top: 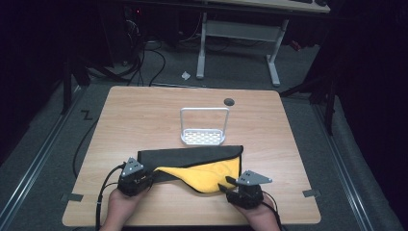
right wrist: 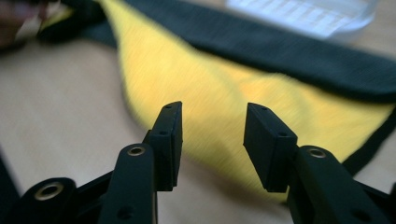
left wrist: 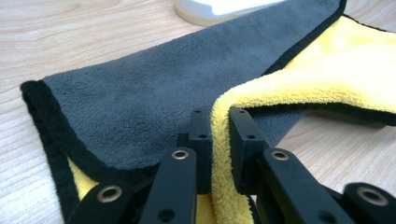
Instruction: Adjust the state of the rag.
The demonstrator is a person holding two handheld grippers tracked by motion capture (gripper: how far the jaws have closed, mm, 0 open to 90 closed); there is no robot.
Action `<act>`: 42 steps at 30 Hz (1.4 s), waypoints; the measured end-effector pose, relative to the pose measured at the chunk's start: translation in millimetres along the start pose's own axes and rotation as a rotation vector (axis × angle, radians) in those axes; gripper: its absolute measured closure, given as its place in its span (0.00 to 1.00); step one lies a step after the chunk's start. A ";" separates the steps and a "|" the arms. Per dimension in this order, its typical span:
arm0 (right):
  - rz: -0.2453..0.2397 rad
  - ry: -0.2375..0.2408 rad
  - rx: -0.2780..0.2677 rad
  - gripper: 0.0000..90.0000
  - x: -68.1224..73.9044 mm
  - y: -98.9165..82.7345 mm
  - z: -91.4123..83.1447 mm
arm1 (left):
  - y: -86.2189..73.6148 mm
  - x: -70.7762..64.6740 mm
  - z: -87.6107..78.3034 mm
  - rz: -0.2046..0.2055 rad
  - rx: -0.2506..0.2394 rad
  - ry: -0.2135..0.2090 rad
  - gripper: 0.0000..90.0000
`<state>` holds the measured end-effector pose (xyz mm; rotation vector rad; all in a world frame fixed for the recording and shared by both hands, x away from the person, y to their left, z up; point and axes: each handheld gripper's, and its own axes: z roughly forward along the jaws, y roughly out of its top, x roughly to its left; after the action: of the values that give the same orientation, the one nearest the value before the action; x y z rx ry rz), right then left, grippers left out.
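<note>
A cloth, dark grey on one face and yellow on the other, lies across the near half of the table, its front part folded back yellow side up. My left gripper is shut on the cloth's yellow edge, at the fold's left end. In the left gripper view the grey face spreads out beyond the jaws. My right gripper is open, with nothing between its pads. It points at the yellow flap from just in front of the flap's right end.
A small white perforated rack with a tall wire handle stands just behind the cloth. A dark cable hole sits near the far edge of the wooden table. Beyond the table are desk legs and floor cables.
</note>
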<state>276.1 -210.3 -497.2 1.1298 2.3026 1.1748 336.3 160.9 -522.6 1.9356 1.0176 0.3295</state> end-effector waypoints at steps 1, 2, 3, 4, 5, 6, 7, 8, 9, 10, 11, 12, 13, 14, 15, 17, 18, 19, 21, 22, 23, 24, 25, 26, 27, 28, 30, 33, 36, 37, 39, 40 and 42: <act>-0.021 -0.007 0.017 0.62 2.8 -4.0 1.2 | 0.1 0.1 -0.5 0.001 -0.001 0.001 0.89; -0.030 -0.021 0.029 0.60 3.6 -6.2 2.9 | 0.3 0.1 -1.4 -0.001 -0.003 0.000 0.89; -0.034 -0.033 0.048 0.58 2.6 -7.7 6.3 | 0.5 0.1 -1.9 -0.003 -0.007 0.000 0.89; -0.033 -0.046 0.066 0.57 0.7 -8.5 10.2 | 0.6 0.1 -2.6 -0.001 -0.008 0.002 0.90; -0.038 -0.068 0.085 0.57 -2.2 -9.6 15.6 | 0.6 0.0 -2.9 -0.002 -0.008 0.002 0.90; -0.041 -0.085 0.101 0.58 -5.0 -10.4 19.8 | 0.5 0.1 -3.4 0.001 -0.005 0.000 0.90; -0.037 -0.091 0.114 0.62 -8.0 -11.1 23.8 | 0.4 -0.1 -3.7 0.001 -0.006 -0.001 0.90; -0.034 -0.099 0.121 0.68 -9.7 -11.4 26.3 | 0.1 -0.3 -4.1 0.001 -0.008 -0.002 0.90; -0.038 -0.115 0.117 0.80 -11.9 -11.2 29.2 | 0.0 -0.2 -4.4 0.001 -0.008 -0.003 0.90; -0.038 -0.115 0.117 0.80 -11.9 -11.2 29.2 | 0.0 -0.2 -4.4 0.001 -0.008 -0.003 0.90; -0.036 -0.133 0.114 0.95 -14.5 -7.3 30.2 | 0.1 0.1 -4.6 0.001 -0.008 -0.006 0.90; -0.038 -0.144 0.102 0.96 -14.6 -4.6 28.7 | 0.1 -0.2 -4.8 0.001 -0.010 -0.007 0.90; -0.044 -0.155 0.088 0.97 -14.1 -2.0 26.1 | 0.4 -0.8 -5.9 0.004 -0.010 -0.008 0.90; -0.050 -0.165 0.058 0.97 -13.0 3.0 20.9 | 0.6 -2.5 -7.9 0.007 -0.017 -0.013 0.91; -0.065 -0.180 0.019 0.97 -11.0 11.8 12.6 | 0.6 -3.8 -9.4 0.012 -0.021 -0.015 0.91; -0.079 -0.198 -0.042 0.97 -10.5 27.7 3.7 | 0.3 -4.7 -10.7 0.020 -0.017 -0.015 0.91; -0.084 -0.202 -0.067 0.97 -13.0 40.5 2.8 | 0.2 -4.3 -10.6 0.021 -0.015 -0.013 0.91; -0.086 -0.208 -0.071 0.97 -15.4 48.2 5.1 | 0.0 -3.4 -10.3 0.019 -0.013 -0.011 0.91; -0.080 -0.205 -0.059 0.97 -25.3 68.3 25.1 | -0.4 -0.8 -9.5 0.011 -0.007 -0.004 0.91; -0.075 -0.207 -0.045 0.97 -28.4 73.3 35.1 | -0.9 0.7 -9.0 0.005 -0.007 0.000 0.91; -0.073 -0.207 -0.011 0.97 -33.5 79.3 53.3 | -1.2 1.7 -8.8 0.001 -0.006 0.001 0.91; -0.076 -0.208 0.012 0.97 -36.2 81.8 64.5 | -1.5 2.9 -8.6 0.000 -0.002 0.003 0.90; -0.080 -0.216 0.044 0.97 -39.4 83.6 78.8 | -1.6 3.6 -8.3 0.001 -0.001 0.005 0.90; -0.077 -0.224 0.073 0.96 -43.1 84.2 91.8 | -1.7 4.3 -7.8 0.002 0.001 0.006 0.90; -0.065 -0.230 0.098 0.94 -46.8 84.0 102.8 | -1.9 5.1 -7.1 0.002 0.004 0.006 0.90; -0.067 -0.233 0.114 0.92 -50.7 83.0 111.3 | -2.2 5.5 -5.9 0.003 0.009 0.006 0.90; -0.050 -0.234 0.116 0.84 -57.0 82.1 118.1 | -2.6 5.6 -3.6 0.007 0.018 0.007 0.89; -0.025 -0.232 0.055 0.77 -58.7 87.2 102.8 | -2.9 5.8 -2.0 0.007 0.026 0.005 0.89; -0.069 -0.209 -0.030 0.76 -44.7 89.4 68.2 | -2.9 6.1 -1.9 0.001 0.023 0.008 0.89; -0.083 -0.188 -0.043 0.73 -38.1 85.3 61.6 | -2.8 5.8 -1.8 0.002 0.023 0.009 0.89; -0.096 -0.154 -0.013 0.66 -28.6 73.7 63.3 | -2.7 5.3 -1.5 0.002 0.025 0.006 0.89; -0.095 -0.150 0.011 0.63 -27.2 69.0 68.6 | -2.8 4.8 -1.6 0.005 0.026 0.007 0.89; -0.096 -0.182 0.087 0.64 -27.6 56.5 88.7 | -3.3 3.2 -3.6 0.010 0.022 0.005 0.89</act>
<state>373.9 -164.2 -508.7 1.0946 2.2588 0.9058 334.5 166.3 -523.8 1.9605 1.0193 0.3308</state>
